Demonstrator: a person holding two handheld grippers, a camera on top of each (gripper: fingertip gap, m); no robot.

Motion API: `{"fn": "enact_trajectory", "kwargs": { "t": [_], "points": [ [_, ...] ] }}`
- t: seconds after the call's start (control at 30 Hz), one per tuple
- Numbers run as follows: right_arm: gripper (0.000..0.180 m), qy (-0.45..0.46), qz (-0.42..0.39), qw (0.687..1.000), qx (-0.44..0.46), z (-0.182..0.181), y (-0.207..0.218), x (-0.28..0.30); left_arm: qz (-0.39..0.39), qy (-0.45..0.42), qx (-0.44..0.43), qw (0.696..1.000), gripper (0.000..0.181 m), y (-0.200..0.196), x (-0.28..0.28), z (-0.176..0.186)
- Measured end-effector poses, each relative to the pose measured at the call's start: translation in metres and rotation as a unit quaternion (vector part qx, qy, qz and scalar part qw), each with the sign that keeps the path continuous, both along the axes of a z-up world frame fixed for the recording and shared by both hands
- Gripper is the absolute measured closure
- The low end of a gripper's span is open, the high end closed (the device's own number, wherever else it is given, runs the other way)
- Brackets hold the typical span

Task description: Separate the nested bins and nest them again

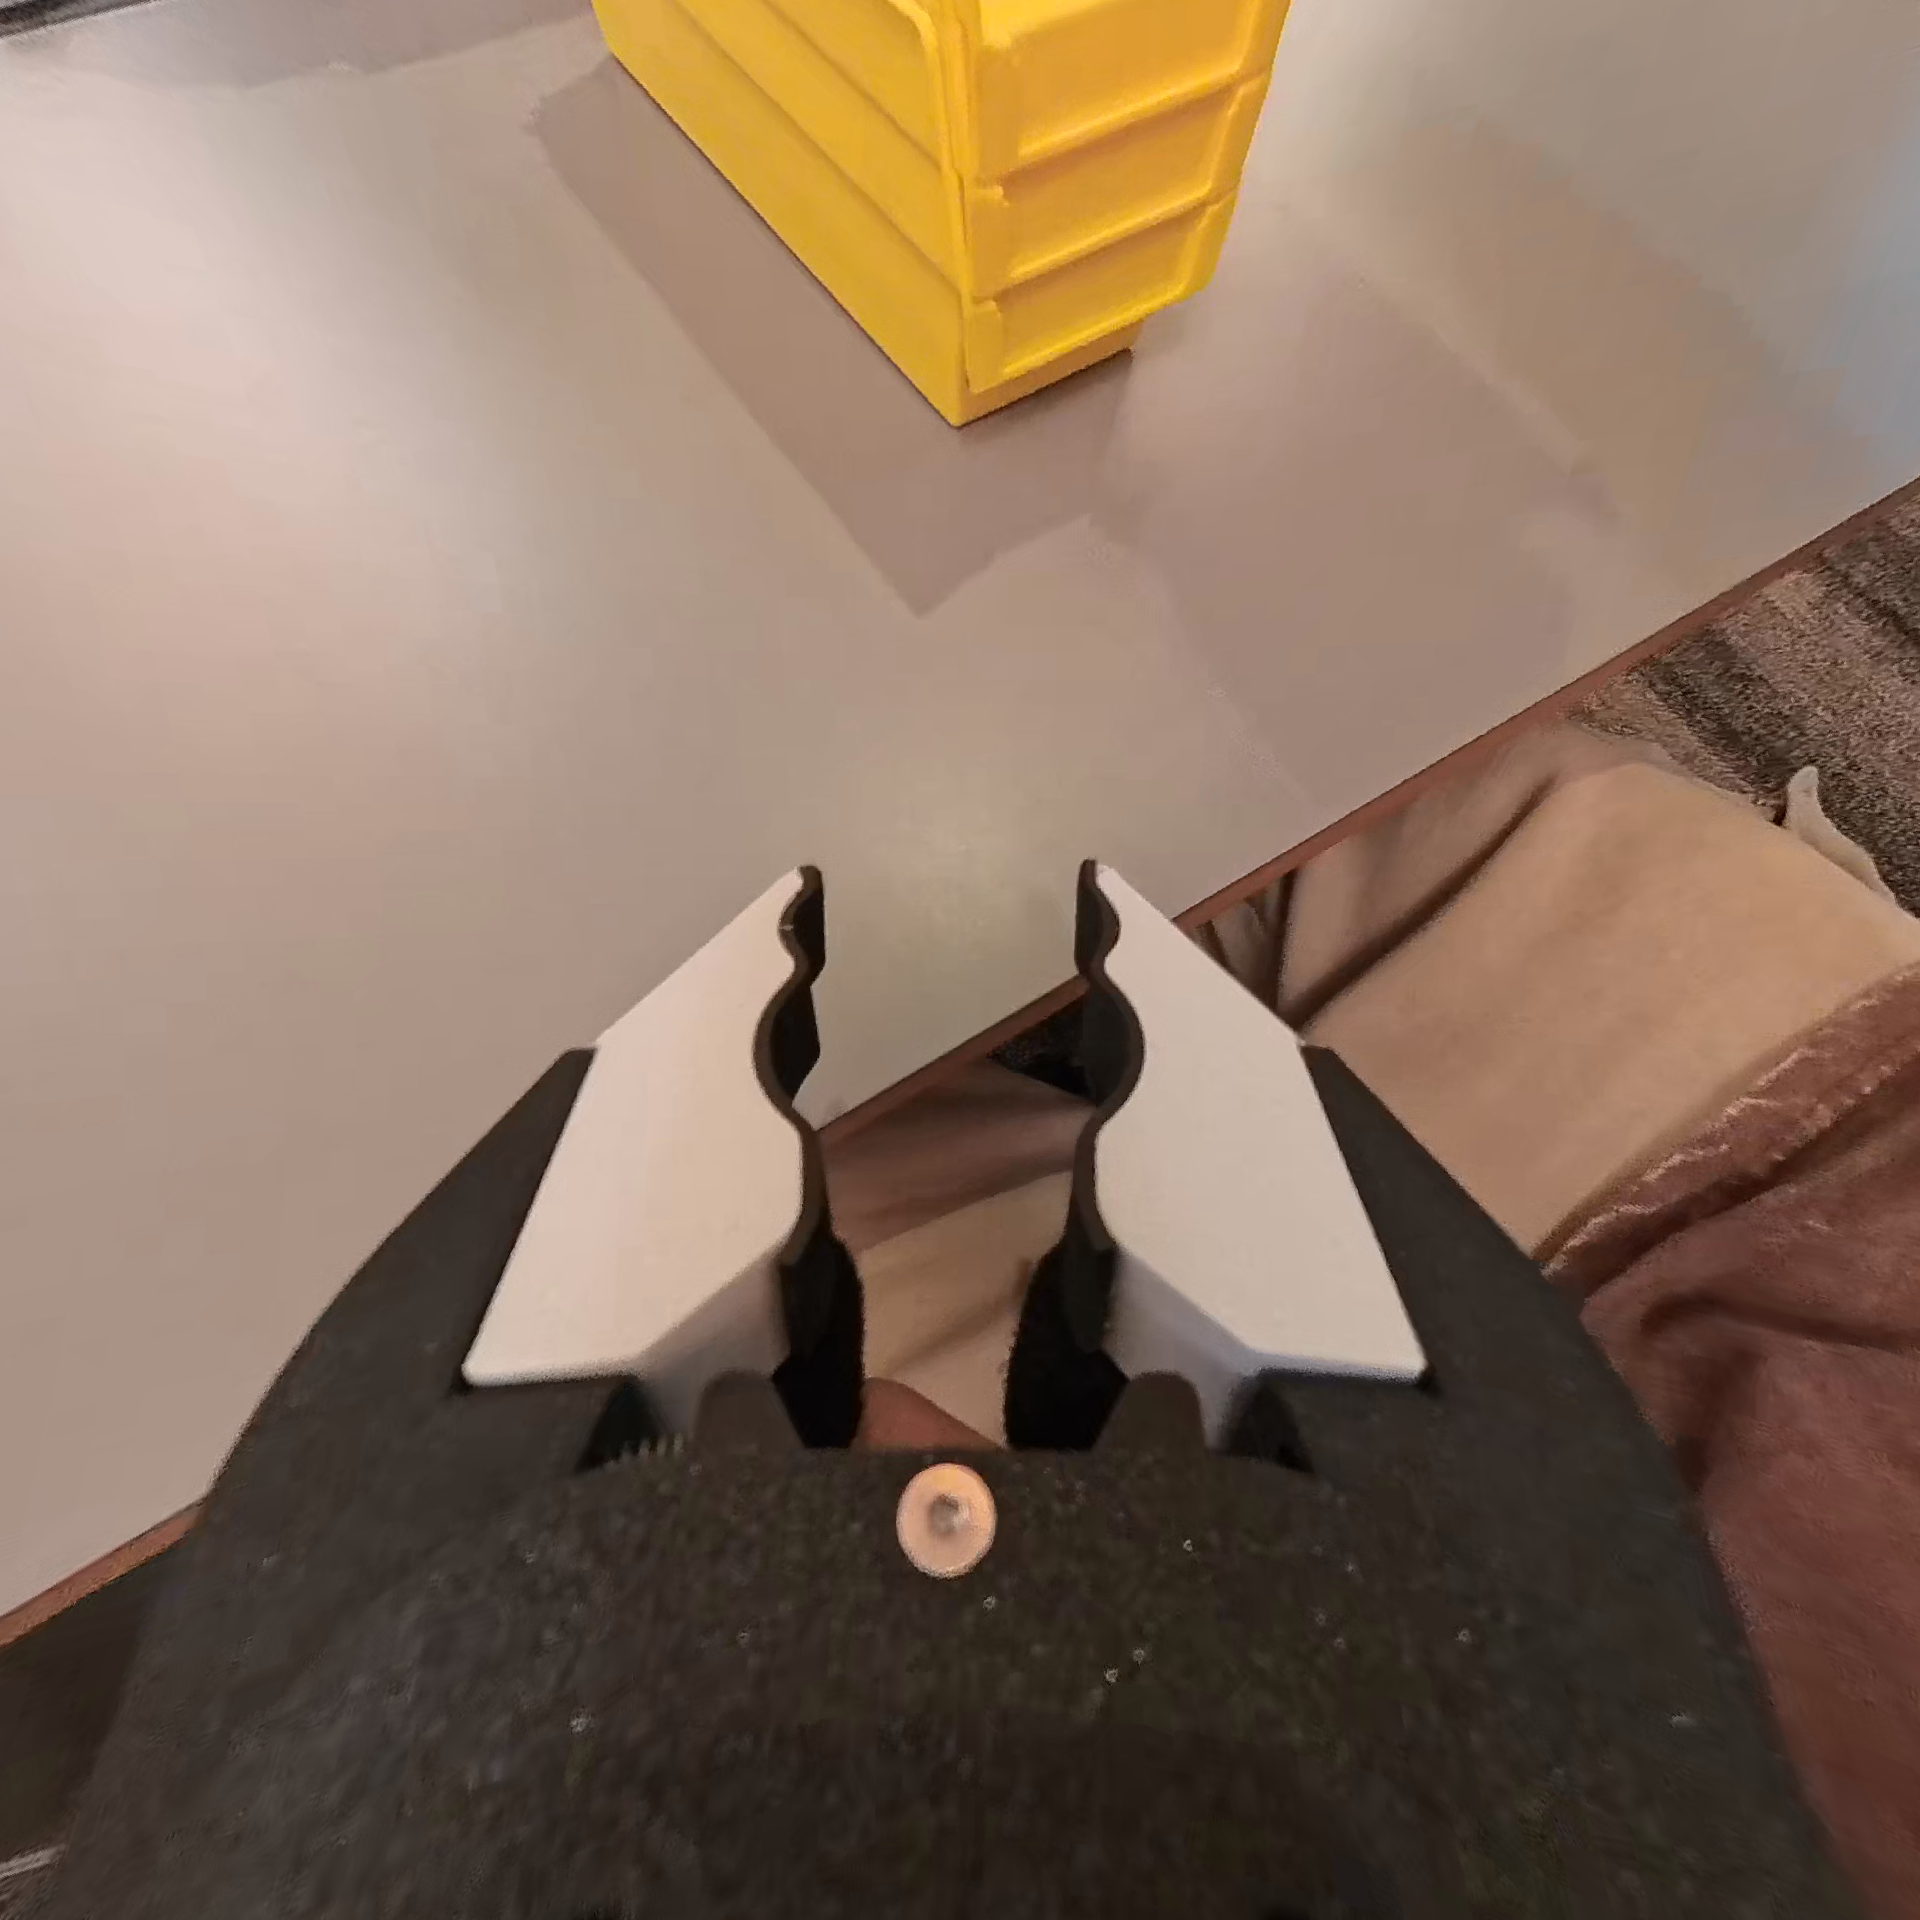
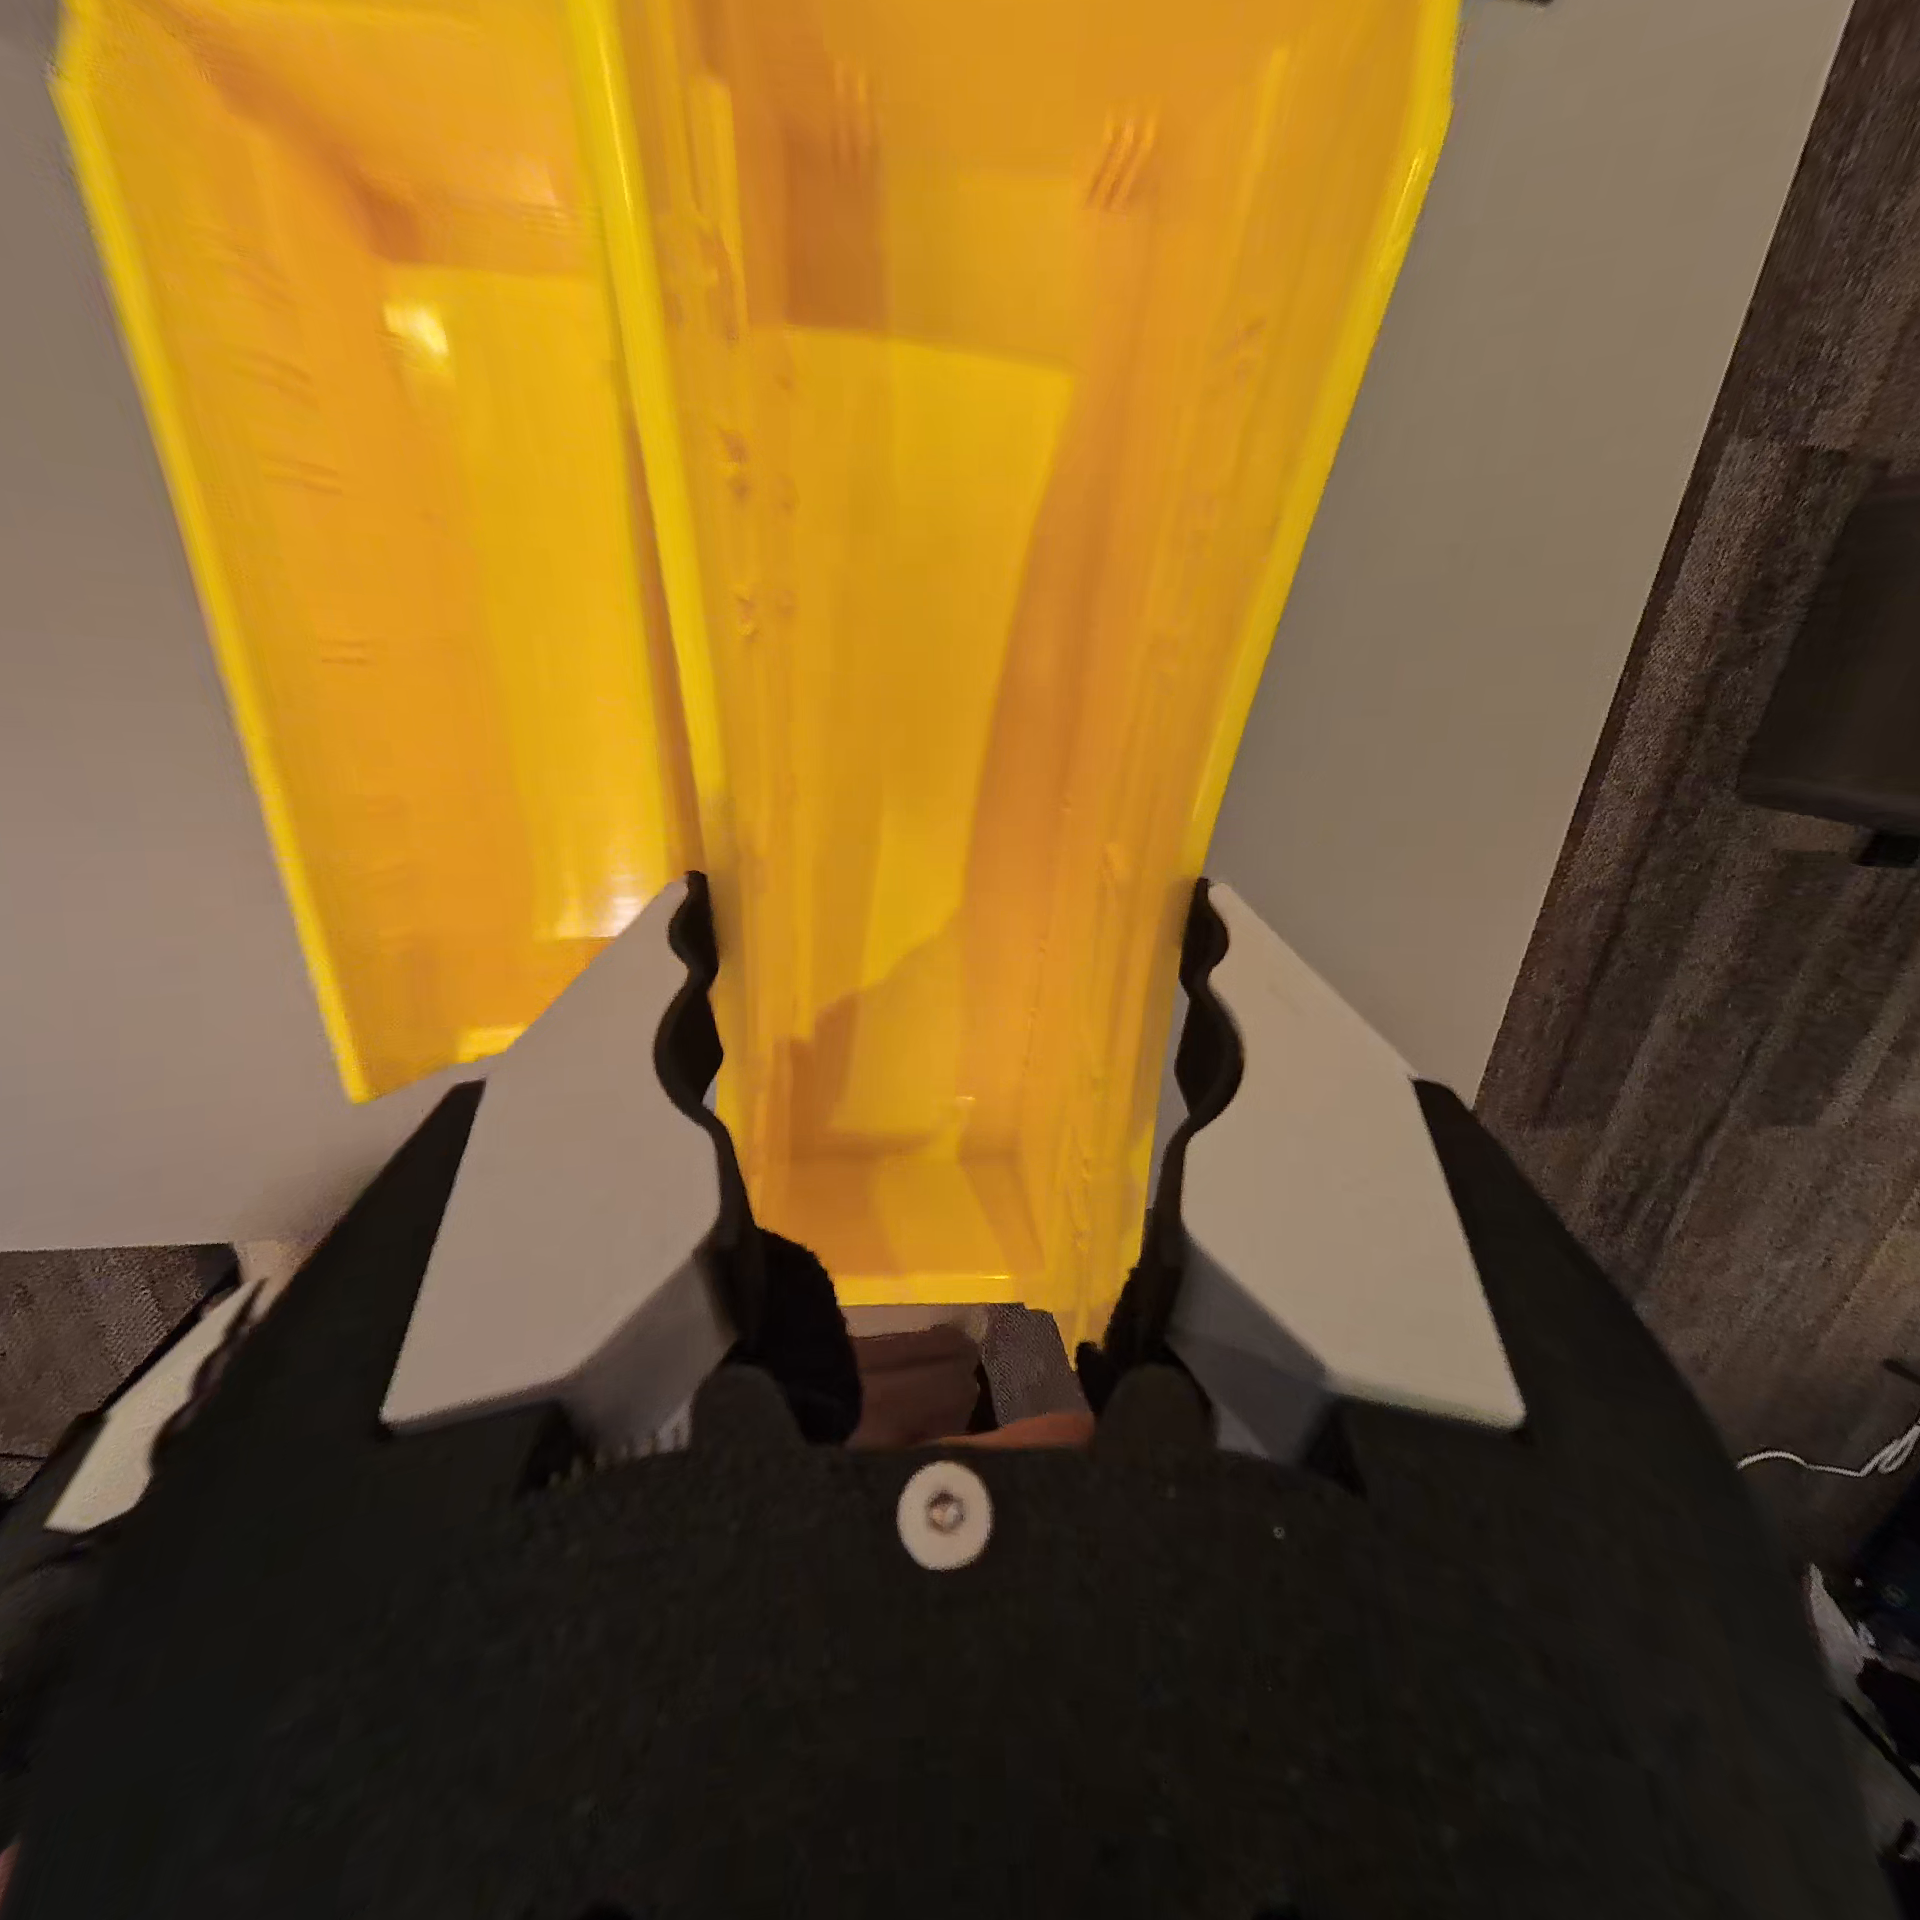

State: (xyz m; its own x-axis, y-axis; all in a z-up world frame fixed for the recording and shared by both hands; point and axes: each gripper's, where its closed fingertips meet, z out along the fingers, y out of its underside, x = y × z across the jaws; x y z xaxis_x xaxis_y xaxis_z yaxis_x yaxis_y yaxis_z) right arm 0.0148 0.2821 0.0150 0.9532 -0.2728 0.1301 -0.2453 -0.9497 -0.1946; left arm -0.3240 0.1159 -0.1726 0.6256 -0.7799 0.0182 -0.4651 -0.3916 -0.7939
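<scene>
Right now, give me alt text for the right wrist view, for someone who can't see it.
A yellow bin sits gripped between the jaws of the right gripper, seen from above into its open inside. A second yellow bin lies beside it on the pale table, with dark floor at right.

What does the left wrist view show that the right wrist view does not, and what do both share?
Only the left wrist view shows the yellow plastic bins nested in a stack from outside, with the empty left claw open near the table edge. Only the right wrist view shows a yellow bin's interior between the right claw's fingers, and a second yellow bin beside it. Both show yellow bins and the pale grey table.
</scene>
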Motion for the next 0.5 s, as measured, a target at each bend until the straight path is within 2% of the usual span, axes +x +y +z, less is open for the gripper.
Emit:
{"fn": "enact_trajectory", "kwargs": {
  "t": [0.3,0.5],
  "points": [
    [0.087,0.043,-0.016,0.997,-0.059,-0.122,0.006,0.047,0.018,0.008,-0.020,1.000,0.134,0.012,-0.007,-0.010],
    [0.083,0.068,-0.010,0.994,-0.082,-0.167,0.018,0.042,0.022,0.003,-0.034,0.999,0.134,0.015,-0.008,-0.013]
  ]
}}
